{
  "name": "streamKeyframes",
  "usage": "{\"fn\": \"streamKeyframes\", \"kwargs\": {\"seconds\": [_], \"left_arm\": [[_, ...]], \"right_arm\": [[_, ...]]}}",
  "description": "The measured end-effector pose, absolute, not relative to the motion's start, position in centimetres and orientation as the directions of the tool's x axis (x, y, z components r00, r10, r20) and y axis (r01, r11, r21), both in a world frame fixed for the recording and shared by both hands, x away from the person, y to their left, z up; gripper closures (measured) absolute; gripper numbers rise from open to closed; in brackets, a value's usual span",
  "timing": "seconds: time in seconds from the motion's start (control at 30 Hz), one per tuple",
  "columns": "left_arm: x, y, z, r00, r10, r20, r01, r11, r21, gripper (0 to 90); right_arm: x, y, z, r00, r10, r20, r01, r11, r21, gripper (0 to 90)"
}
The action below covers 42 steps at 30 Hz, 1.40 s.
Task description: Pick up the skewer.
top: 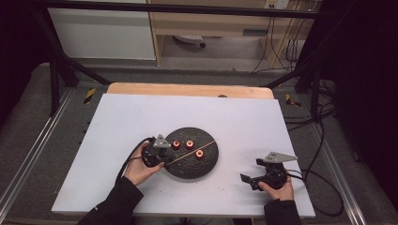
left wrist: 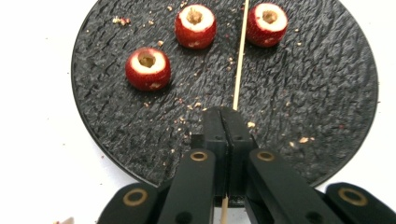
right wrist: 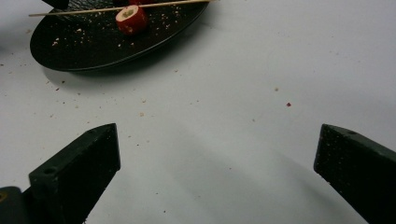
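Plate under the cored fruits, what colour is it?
Black, rough-textured plate, clearest in the left gripper view.

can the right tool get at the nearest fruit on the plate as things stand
Probably yes: the right tool is open, the fruit sits uncovered near the plate edge, bare table between. The skewer lies just behind it.

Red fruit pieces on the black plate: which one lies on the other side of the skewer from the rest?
The fruit piece at top right in the left gripper view; the other two lie left of the skewer.
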<state>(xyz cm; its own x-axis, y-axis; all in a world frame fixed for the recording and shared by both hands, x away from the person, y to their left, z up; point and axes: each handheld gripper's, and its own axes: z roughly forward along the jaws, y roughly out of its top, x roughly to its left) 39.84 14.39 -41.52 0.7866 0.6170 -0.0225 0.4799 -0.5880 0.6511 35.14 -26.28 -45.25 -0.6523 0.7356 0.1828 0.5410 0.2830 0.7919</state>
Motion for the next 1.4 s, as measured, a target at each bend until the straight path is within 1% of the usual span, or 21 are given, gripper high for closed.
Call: {"fn": "streamKeyframes", "kwargs": {"seconds": [0.03, 0.07, 0.27, 0.4, 0.53, 0.63, 0.73, 0.77, 0.83, 0.87, 0.9, 1.17, 1.4], "left_arm": [[39.8, 14.3, -41.3, 0.789, 0.614, -0.023, 0.48, -0.591, 0.648, 83.6], [39.9, 14.2, -41.2, 0.79, 0.612, -0.022, 0.478, -0.594, 0.646, 83.6], [40.3, 13.1, -40.5, 0.806, 0.591, -0.014, 0.472, -0.629, 0.617, 62.2], [40.6, 12.2, -40.7, 0.808, 0.589, -0.012, 0.483, -0.651, 0.586, 56.6], [40.9, 11.7, -40.8, 0.809, 0.587, -0.017, 0.493, -0.664, 0.562, 57.3], [41.2, 11.3, -40.9, 0.814, 0.581, -0.018, 0.498, -0.68, 0.538, 61.1], [41.2, 11.1, -41.1, 0.815, 0.579, -0.001, 0.493, -0.692, 0.528, 65.5], [41.3, 11.0, -41.1, 0.816, 0.578, -0.002, 0.493, -0.695, 0.524, 68.5], [41.3, 11.0, -41.2, 0.82, 0.573, 0.002, 0.491, -0.704, 0.514, 69.6], [41.3, 11.0, -41.3, 0.82, 0.573, 0.005, 0.49, -0.706, 0.511, 72.0], [41.3, 10.9, -41.3, 0.821, 0.572, 0.006, 0.49, -0.708, 0.509, 72.0], [41.5, 10.8, -41.5, 0.831, 0.556, 0.008, 0.487, -0.735, 0.471, 80.5], [41.4, 10.6, -41.6, 0.837, 0.547, 0.013, 0.479, -0.745, 0.464, 84.4]], "right_arm": [[35.1, -26.3, -45.2, -0.651, 0.736, 0.184, 0.542, 0.282, 0.792, 1.3], [35.1, -26.3, -45.2, -0.651, 0.736, 0.184, 0.542, 0.282, 0.792, 1.3], [35.1, -26.3, -45.2, -0.652, 0.735, 0.188, 0.545, 0.282, 0.79, 1.2], [35.1, -26.3, -45.2, -0.653, 0.735, 0.186, 0.543, 0.282, 0.791, 1.2], [35.1, -26.3, -45.3, -0.653, 0.735, 0.184, 0.542, 0.283, 0.791, 1.2], [35.1, -26.3, -45.2, -0.653, 0.734, 0.186, 0.543, 0.282, 0.791, 1.2], [35.1, -26.3, -45.2, -0.654, 0.734, 0.186, 0.543, 0.283, 0.791, 1.2], [35.1, -26.3, -45.2, -0.654, 0.733, 0.186, 0.543, 0.283, 0.791, 1.2], [35.1, -26.3, -45.2, -0.653, 0.734, 0.186, 0.543, 0.283, 0.791, 1.2], [35.1, -26.3, -45.2, -0.653, 0.734, 0.188, 0.544, 0.281, 0.791, 1.2], [35.1, -26.3, -45.2, -0.653, 0.734, 0.188, 0.544, 0.281, 0.791, 1.2], [35.1, -26.3, -45.2, -0.653, 0.733, 0.188, 0.544, 0.283, 0.79, 1.2], [35.1, -26.3, -45.2, -0.652, 0.734, 0.188, 0.544, 0.281, 0.791, 1.2]]}}
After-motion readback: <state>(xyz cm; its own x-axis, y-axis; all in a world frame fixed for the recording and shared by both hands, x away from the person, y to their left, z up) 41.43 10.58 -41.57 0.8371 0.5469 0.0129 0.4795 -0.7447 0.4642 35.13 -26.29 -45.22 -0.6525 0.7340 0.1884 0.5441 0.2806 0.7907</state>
